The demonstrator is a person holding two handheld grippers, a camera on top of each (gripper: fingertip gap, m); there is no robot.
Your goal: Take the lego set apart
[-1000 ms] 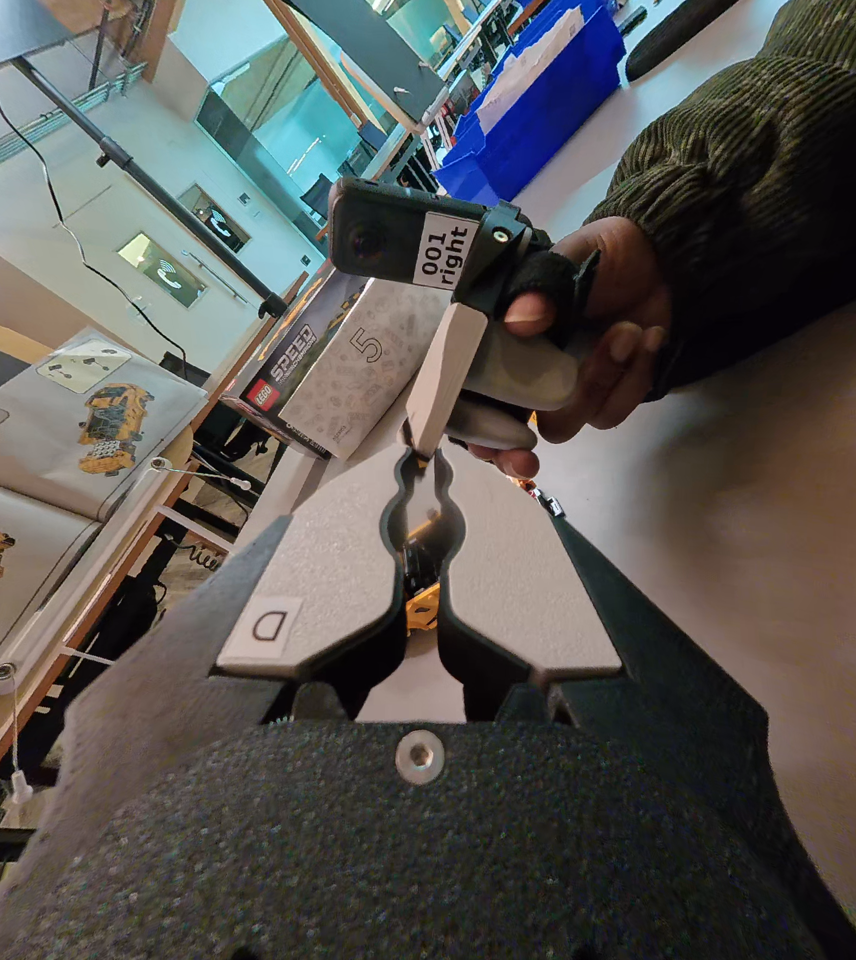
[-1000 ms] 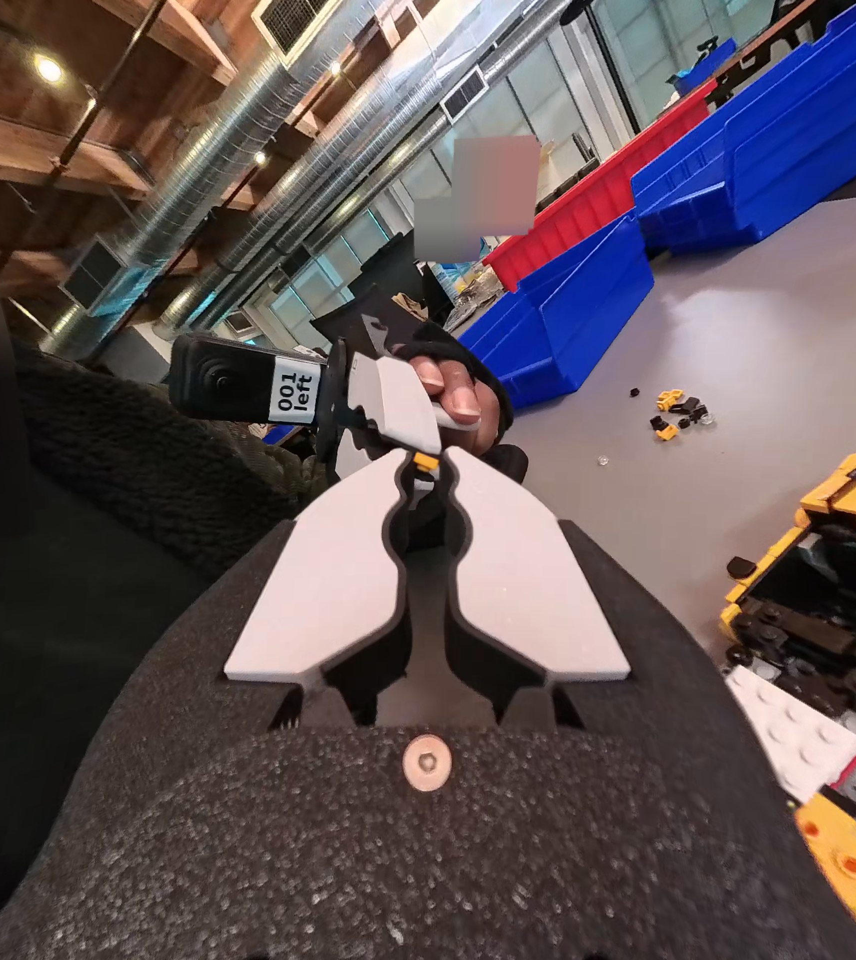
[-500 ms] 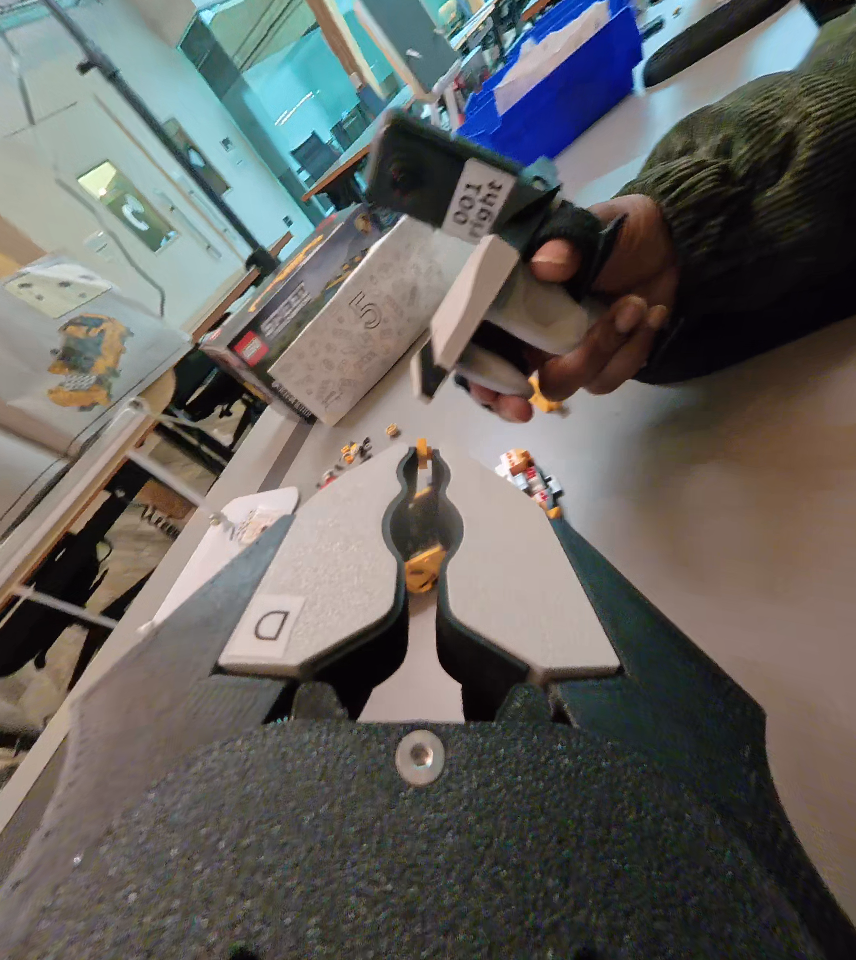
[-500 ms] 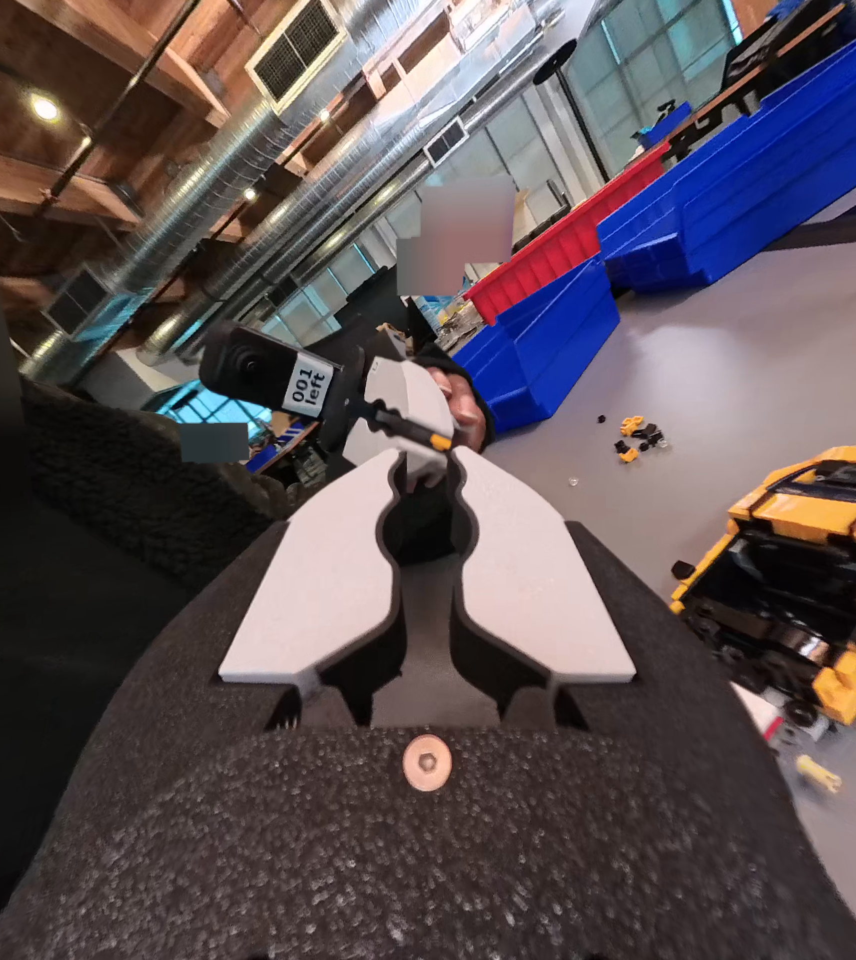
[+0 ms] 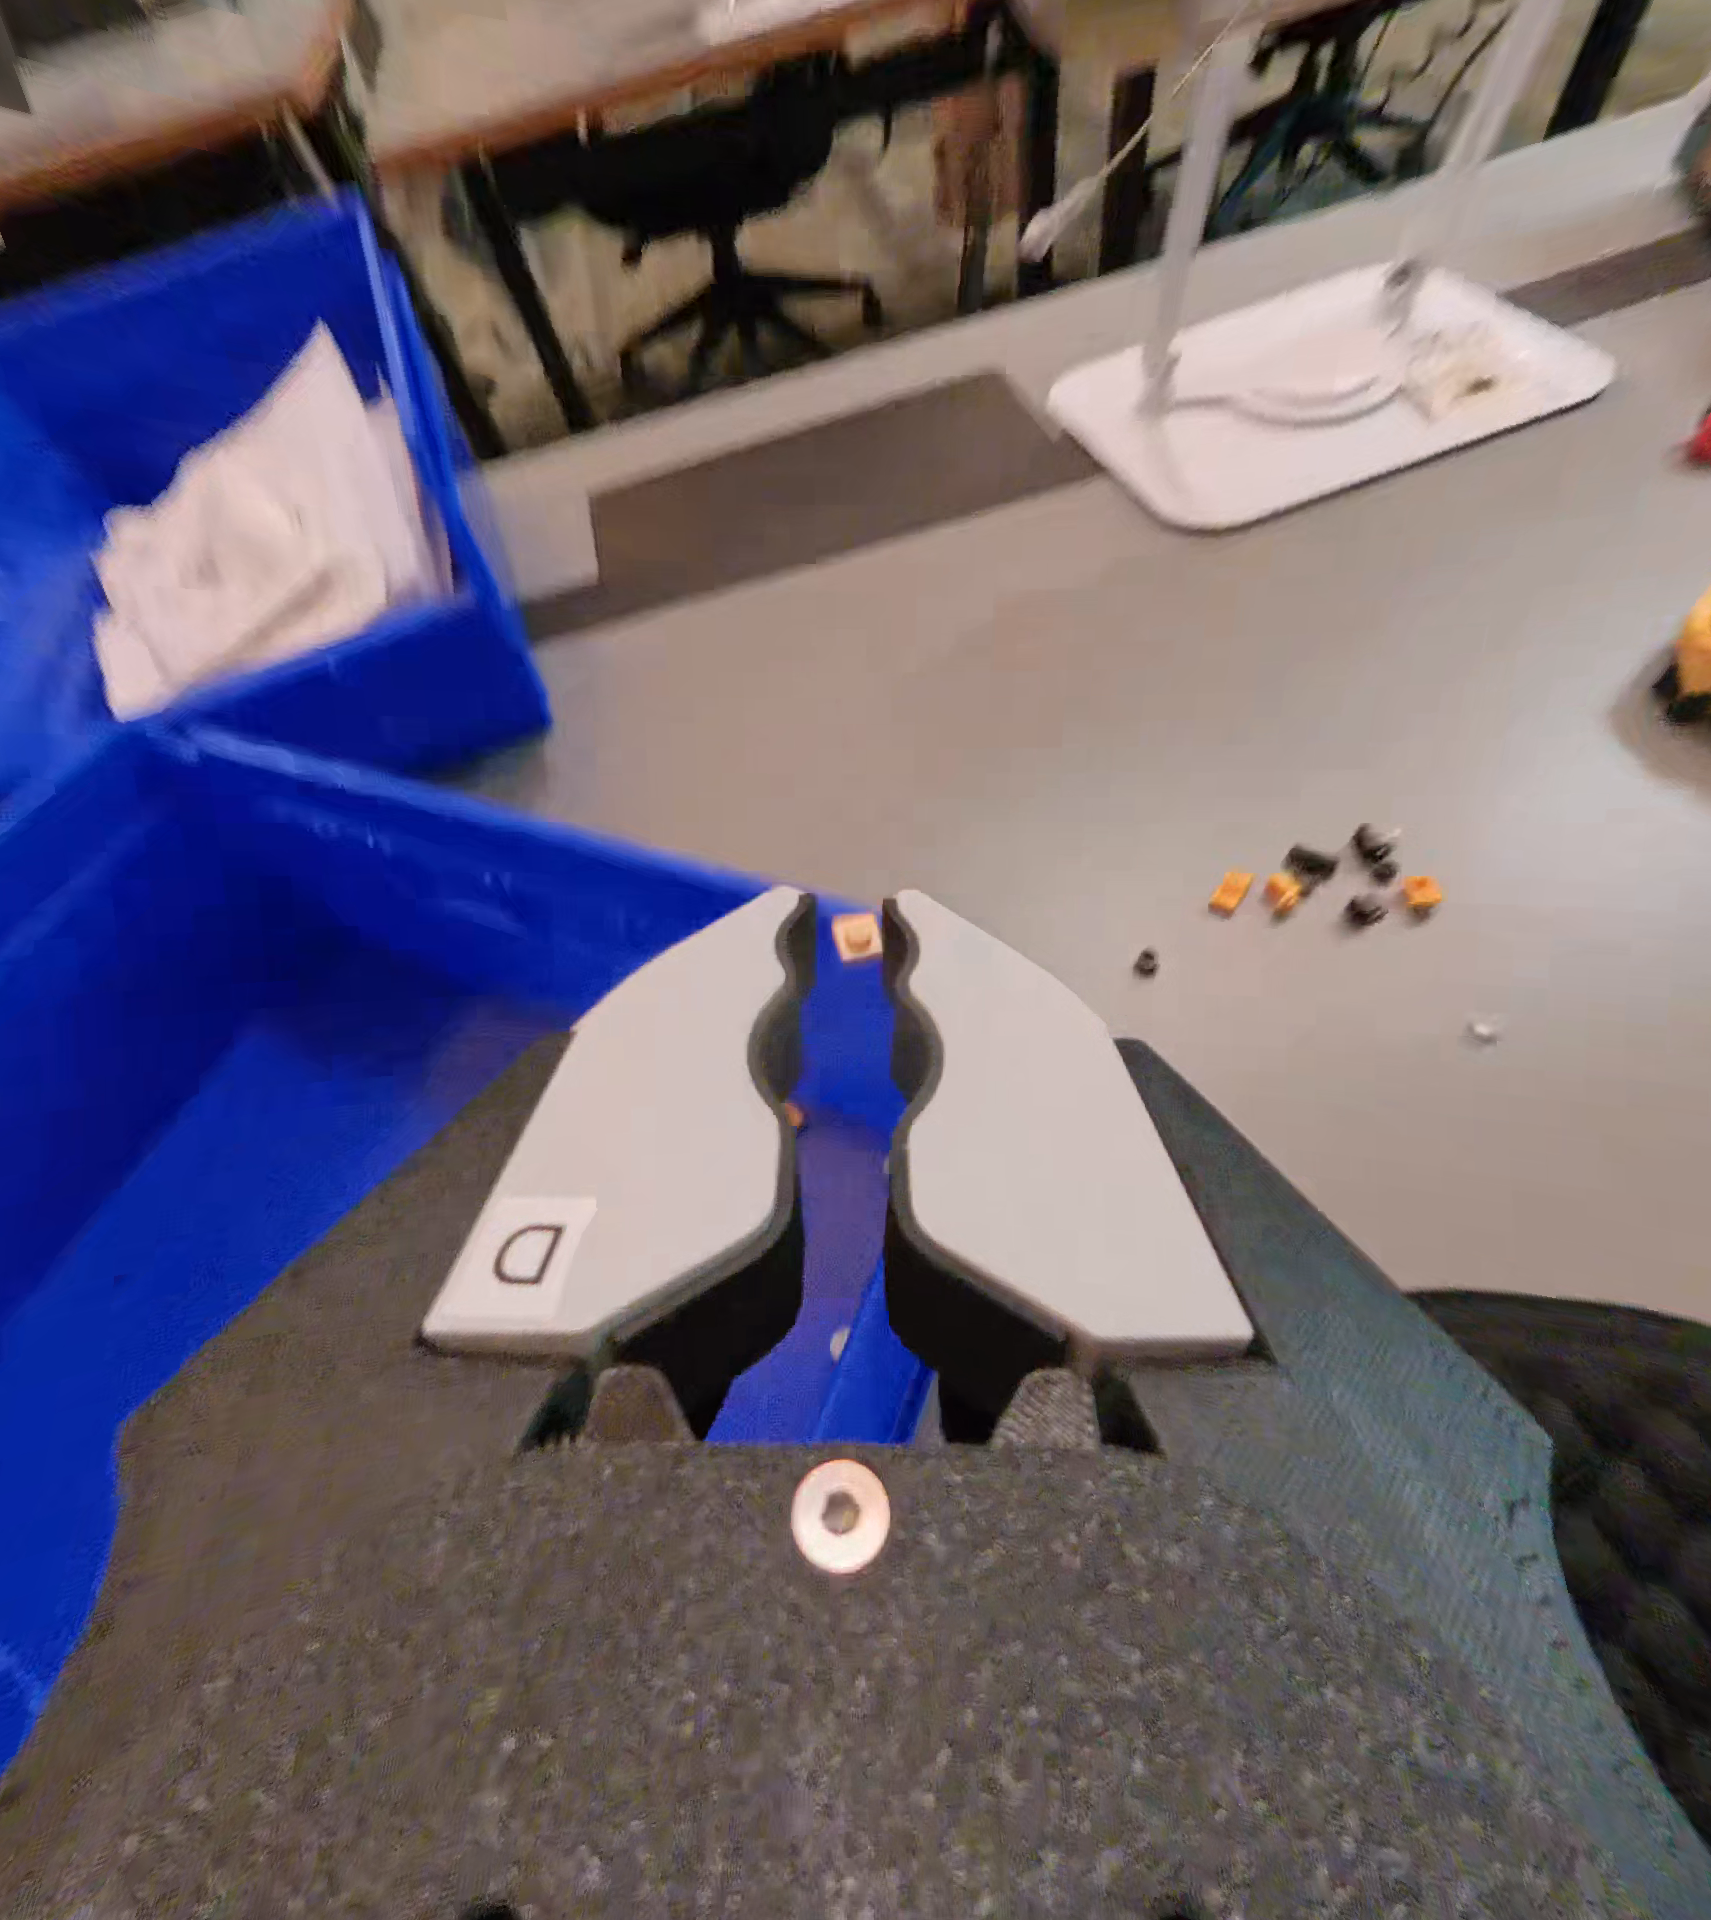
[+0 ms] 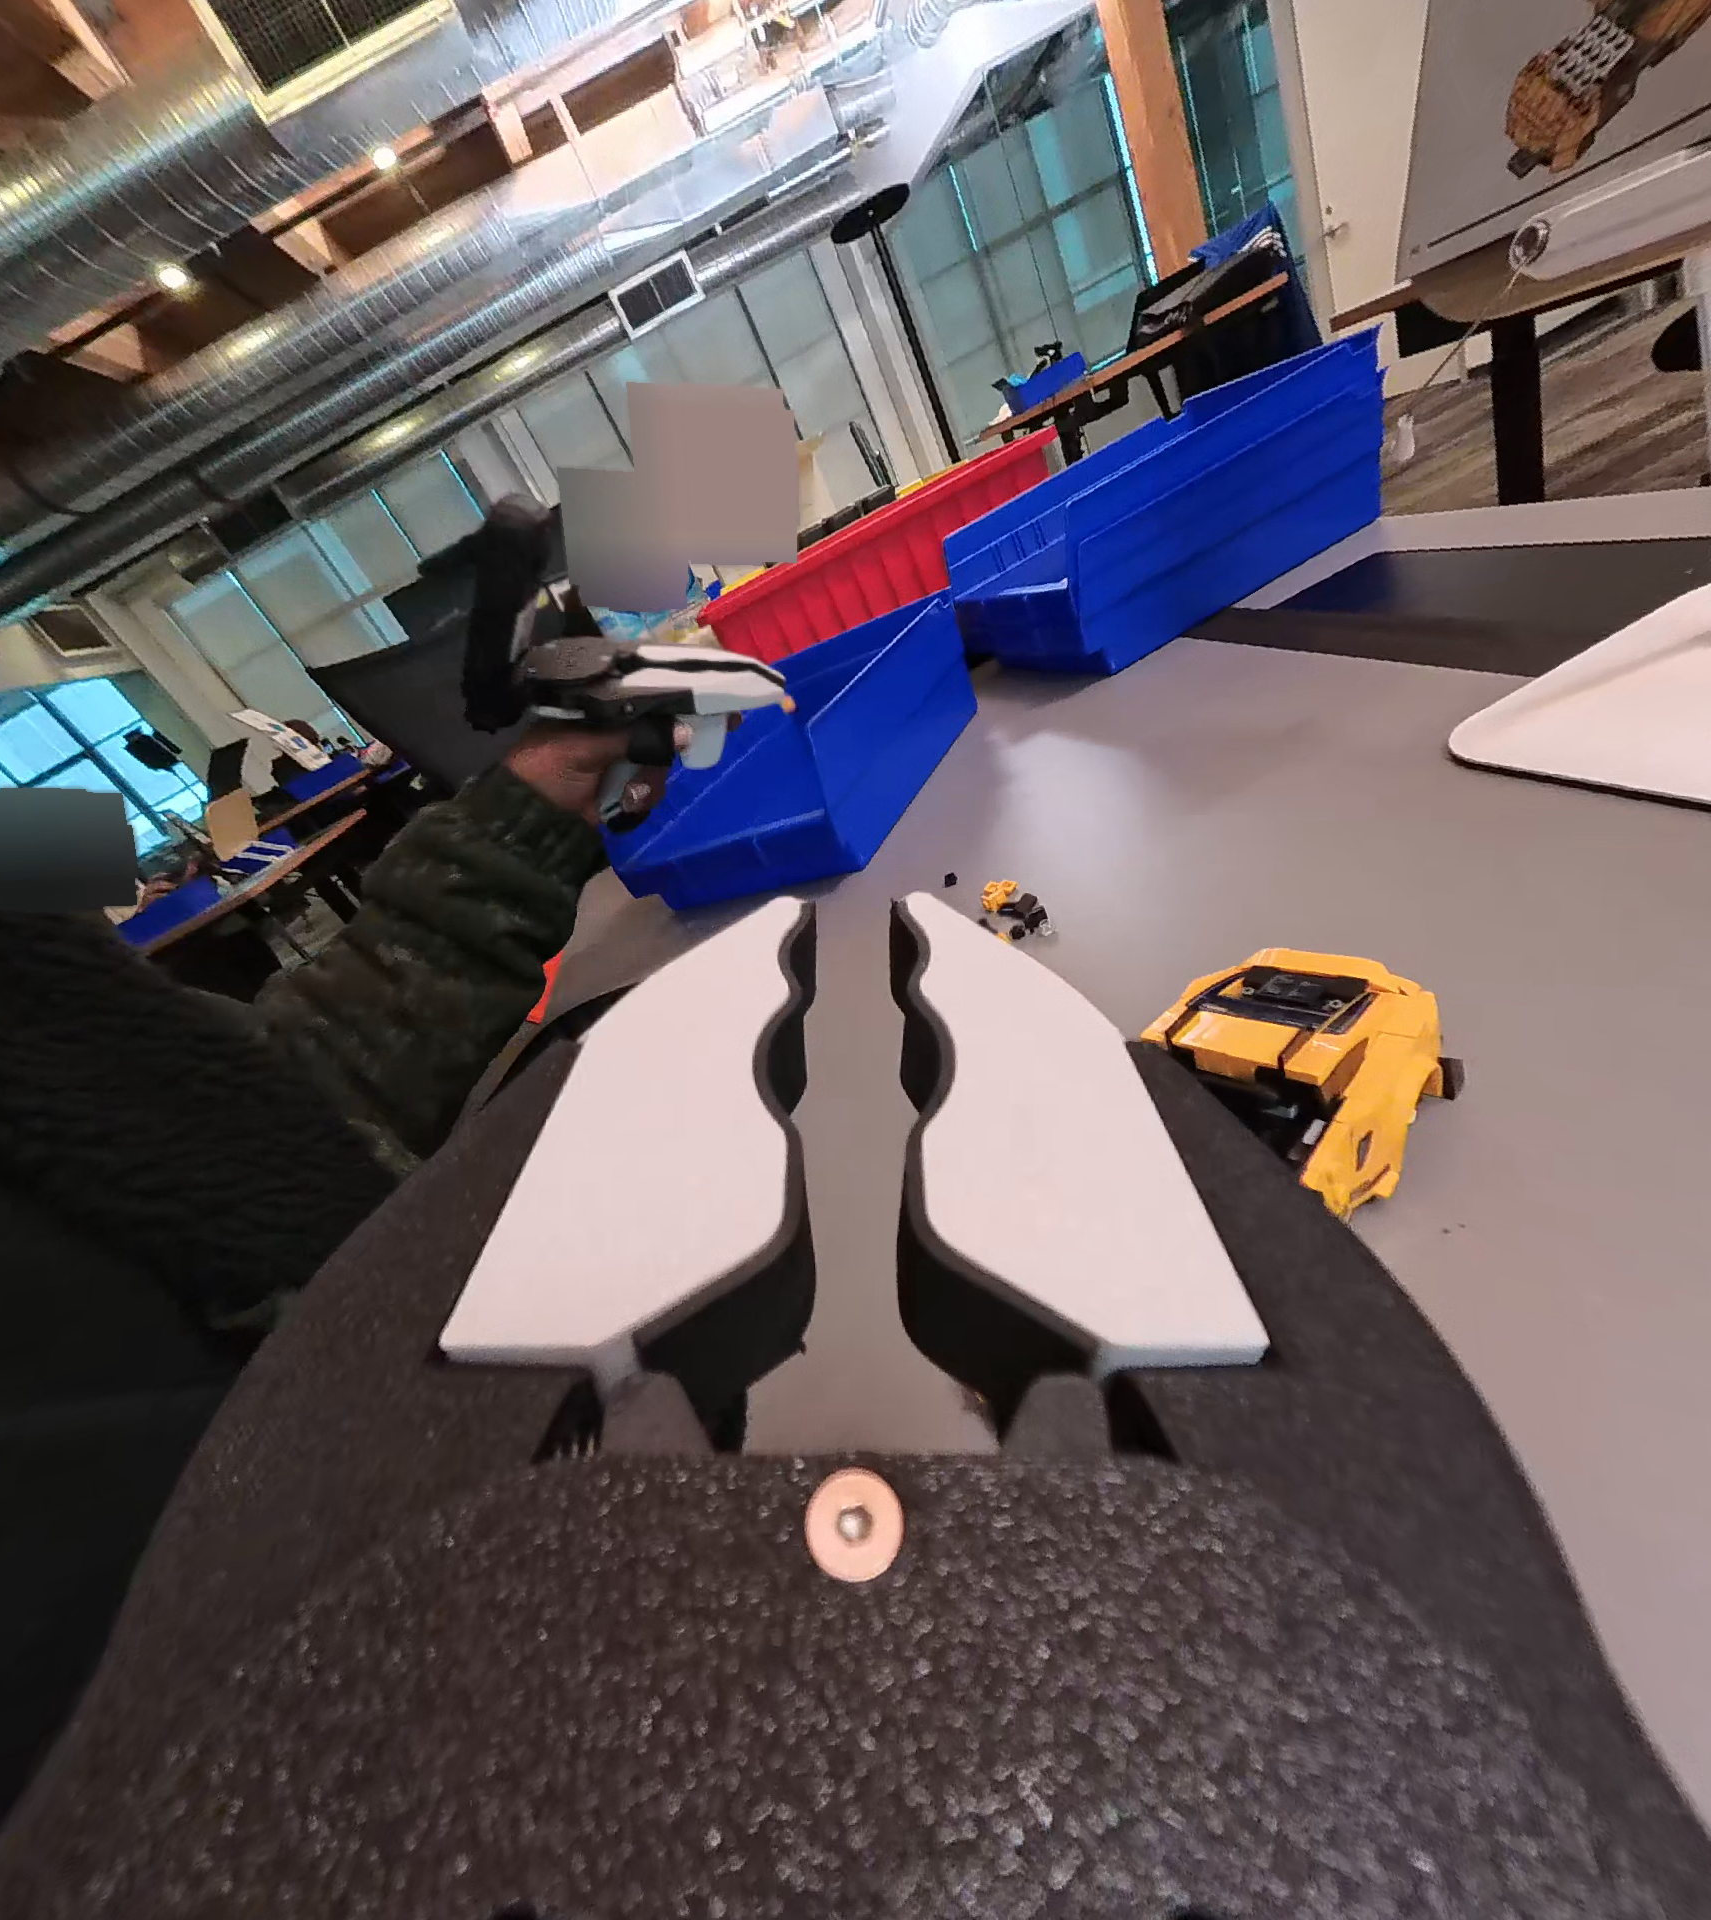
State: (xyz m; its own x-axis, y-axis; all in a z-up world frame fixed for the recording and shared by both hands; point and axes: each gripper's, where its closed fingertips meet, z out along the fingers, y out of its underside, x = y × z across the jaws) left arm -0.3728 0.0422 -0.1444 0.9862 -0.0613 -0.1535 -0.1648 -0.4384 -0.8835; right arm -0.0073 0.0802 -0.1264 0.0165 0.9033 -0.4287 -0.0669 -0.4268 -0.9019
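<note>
Left claw [image 5: 849,914] hangs over the blue bin [image 5: 238,997], parted, a small orange piece [image 5: 855,936] loose between its tips. Right claw [image 6: 853,912] is released and empty; the yellow lego car [image 6: 1298,1060] sits on the table [image 6: 1350,831] just right of it, nearer that hand.

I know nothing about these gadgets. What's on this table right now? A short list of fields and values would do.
Left tongs: over the near blue bin, a small orange Lego piece between the tips; whether gripped or released I cannot tell
Right tongs: open, empty, above the grey table
Model: yellow Lego car, partly taken apart, on the table
Loose parts: small pile of orange and black pieces on the table
Behind: more blue bins, a red bin, a white stand base
</note>
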